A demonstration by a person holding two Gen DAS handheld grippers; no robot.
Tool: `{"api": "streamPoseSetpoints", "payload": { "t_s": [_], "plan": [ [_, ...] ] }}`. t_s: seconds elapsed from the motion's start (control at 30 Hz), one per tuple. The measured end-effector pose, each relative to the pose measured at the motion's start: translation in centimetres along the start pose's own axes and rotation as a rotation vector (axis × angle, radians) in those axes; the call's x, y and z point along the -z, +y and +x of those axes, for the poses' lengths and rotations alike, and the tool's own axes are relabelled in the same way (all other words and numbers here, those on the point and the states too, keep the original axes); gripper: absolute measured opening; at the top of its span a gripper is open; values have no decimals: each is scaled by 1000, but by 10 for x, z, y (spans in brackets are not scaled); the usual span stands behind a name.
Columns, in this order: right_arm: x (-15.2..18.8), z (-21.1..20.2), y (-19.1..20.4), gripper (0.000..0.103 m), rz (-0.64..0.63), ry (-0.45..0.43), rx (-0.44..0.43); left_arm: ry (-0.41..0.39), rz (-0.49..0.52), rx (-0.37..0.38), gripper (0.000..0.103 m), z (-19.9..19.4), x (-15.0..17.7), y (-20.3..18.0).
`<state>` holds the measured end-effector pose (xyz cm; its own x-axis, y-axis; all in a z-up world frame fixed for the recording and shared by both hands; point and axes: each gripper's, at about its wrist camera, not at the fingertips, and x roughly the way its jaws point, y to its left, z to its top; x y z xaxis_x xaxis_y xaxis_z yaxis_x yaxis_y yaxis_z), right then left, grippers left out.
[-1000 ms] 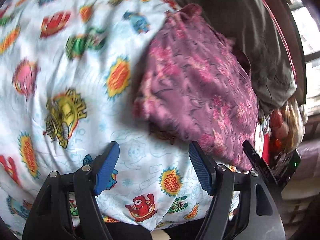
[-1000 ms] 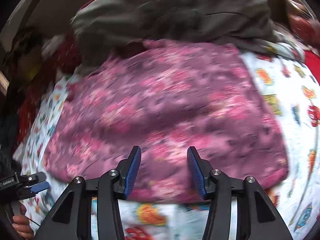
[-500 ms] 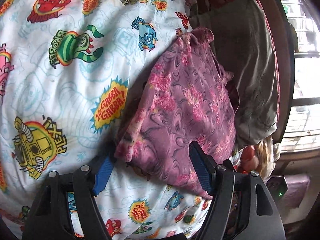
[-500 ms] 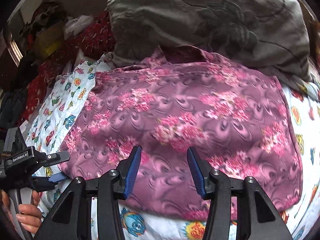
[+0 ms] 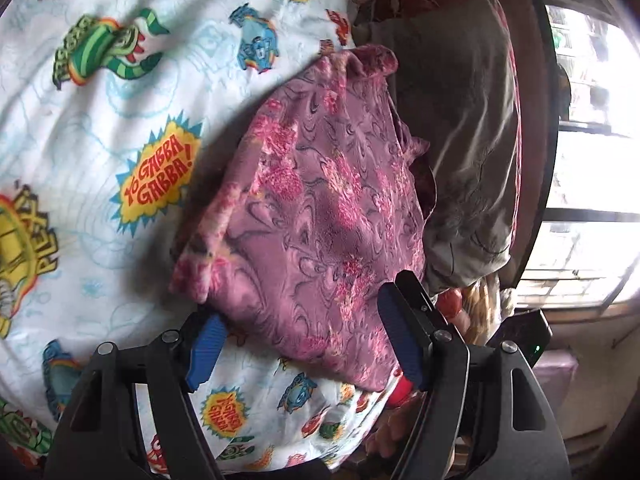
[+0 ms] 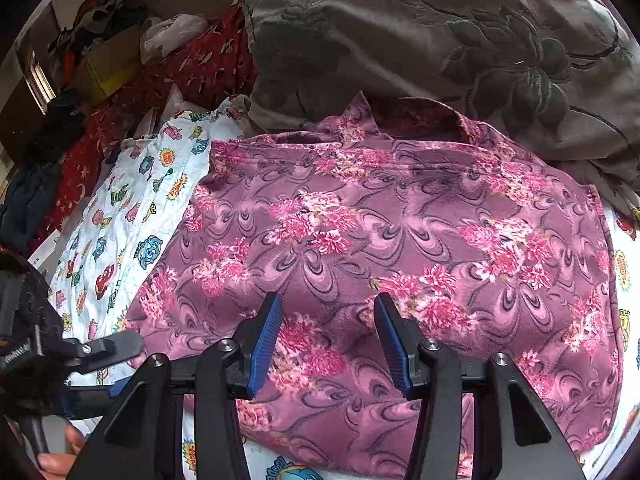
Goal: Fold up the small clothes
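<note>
A purple garment with pink flowers (image 6: 400, 232) lies folded on a white cartoon-print sheet (image 6: 132, 216). It also shows in the left wrist view (image 5: 320, 216). My left gripper (image 5: 300, 344) is open with its jaws either side of the garment's near edge; the left blue pad (image 5: 206, 344) sits under the lifted corner. The left gripper also shows in the right wrist view (image 6: 100, 354) at the garment's left corner. My right gripper (image 6: 328, 340) is open and empty, just above the garment's near part.
A grey embroidered pillow (image 6: 440, 40) lies behind the garment, touching its far edge. Red patterned bedding (image 6: 160, 80) and clutter sit at the back left. A window (image 5: 592, 160) is at the right in the left wrist view. The sheet (image 5: 100, 120) spreads to the left.
Both grippers have moved closer to the garment. The left gripper's jaws now straddle its near corner, which has lifted onto the left pad. The right gripper has come lower over the cloth.
</note>
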<state>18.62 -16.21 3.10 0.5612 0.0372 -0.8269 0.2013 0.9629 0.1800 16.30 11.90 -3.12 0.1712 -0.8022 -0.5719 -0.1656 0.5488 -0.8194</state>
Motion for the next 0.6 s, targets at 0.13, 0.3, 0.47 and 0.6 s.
{"api": "streamPoseSetpoints", "payload": {
  "t_s": [0.13,0.3,0.47,0.6],
  "plan": [
    [-11,8,5,50,-28,23,-9,-12,-40,57,57,-3,-3,9],
    [-34,26,25,50,-86,55,-29,10,-40,70,21,1,-6,14],
    [-64,54,58,50,-110,132,-133,16,-33,83,21,3,-8,17],
    [-77,79,89,50,-162,205,-157,-12,44,38,4,1,-5,10]
  ]
}}
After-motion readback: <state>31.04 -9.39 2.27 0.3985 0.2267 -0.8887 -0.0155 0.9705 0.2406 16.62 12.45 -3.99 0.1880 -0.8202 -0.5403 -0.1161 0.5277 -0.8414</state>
